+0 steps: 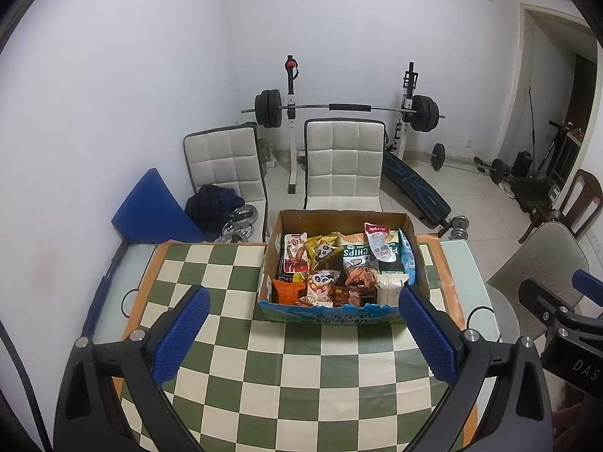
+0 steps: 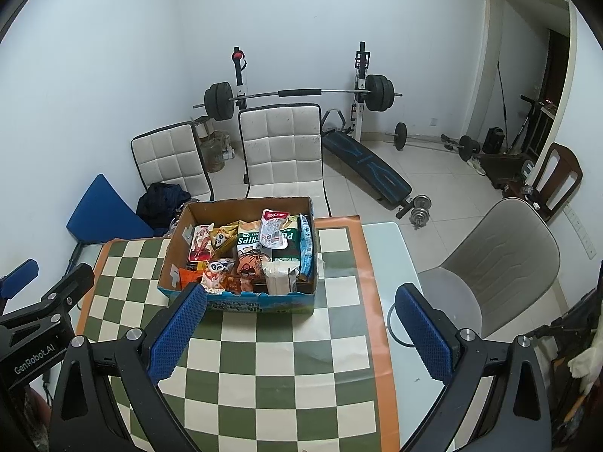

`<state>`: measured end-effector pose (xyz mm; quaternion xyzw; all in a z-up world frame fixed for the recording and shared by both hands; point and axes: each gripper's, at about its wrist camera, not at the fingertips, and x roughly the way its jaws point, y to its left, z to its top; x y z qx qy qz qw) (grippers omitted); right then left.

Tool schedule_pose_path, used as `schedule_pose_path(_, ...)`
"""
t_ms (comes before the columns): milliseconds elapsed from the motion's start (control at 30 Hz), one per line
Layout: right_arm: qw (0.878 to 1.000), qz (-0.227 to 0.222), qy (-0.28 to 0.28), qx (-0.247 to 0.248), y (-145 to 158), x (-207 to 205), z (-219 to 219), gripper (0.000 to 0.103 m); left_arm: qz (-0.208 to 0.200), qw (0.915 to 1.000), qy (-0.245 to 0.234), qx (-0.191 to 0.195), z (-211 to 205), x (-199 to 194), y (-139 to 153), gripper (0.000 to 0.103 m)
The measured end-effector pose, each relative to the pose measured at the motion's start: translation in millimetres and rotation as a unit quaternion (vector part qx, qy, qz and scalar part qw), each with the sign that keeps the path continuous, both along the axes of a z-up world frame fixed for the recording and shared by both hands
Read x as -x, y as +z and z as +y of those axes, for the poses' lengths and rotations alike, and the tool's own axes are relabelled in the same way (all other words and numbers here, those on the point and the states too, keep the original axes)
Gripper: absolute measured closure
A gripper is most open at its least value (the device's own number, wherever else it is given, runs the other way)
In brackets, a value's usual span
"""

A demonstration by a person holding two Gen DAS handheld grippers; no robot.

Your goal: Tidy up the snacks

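An open cardboard box [image 1: 420, 260] stands at the far side of the checkered tablecloth [image 1: 264, 369]. It also shows in the right wrist view [image 2: 177, 241]. It holds several snack packs: a green chips bag [image 1: 356, 254], panda packets [image 1: 320, 282], a red packet [image 1: 294, 256], a white pouch [image 1: 378, 241]. My left gripper [image 1: 303, 301] is open and empty, held above the cloth just short of the box's front. My right gripper [image 2: 301, 299] is open and empty, near the box's front right.
Two white padded chairs [image 1: 341, 162] stand behind the table. A grey chair [image 2: 497, 260] is at the right. A barbell rack [image 1: 339, 107], bench and dumbbells stand on the floor behind. Blue cushion [image 1: 150, 207] at the left.
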<state>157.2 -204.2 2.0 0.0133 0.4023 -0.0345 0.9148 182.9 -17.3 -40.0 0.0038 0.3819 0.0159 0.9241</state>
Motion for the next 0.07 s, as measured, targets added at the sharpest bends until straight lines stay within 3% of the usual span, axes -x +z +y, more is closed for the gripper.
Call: schedule_pose_path(67, 1.000, 0.000, -0.001, -0.002, 0.4, -0.4, -0.3, 0.001, -0.001, 1.0000, 0.000, -0.002, -0.4, -0.8, 0.7, 0.000)
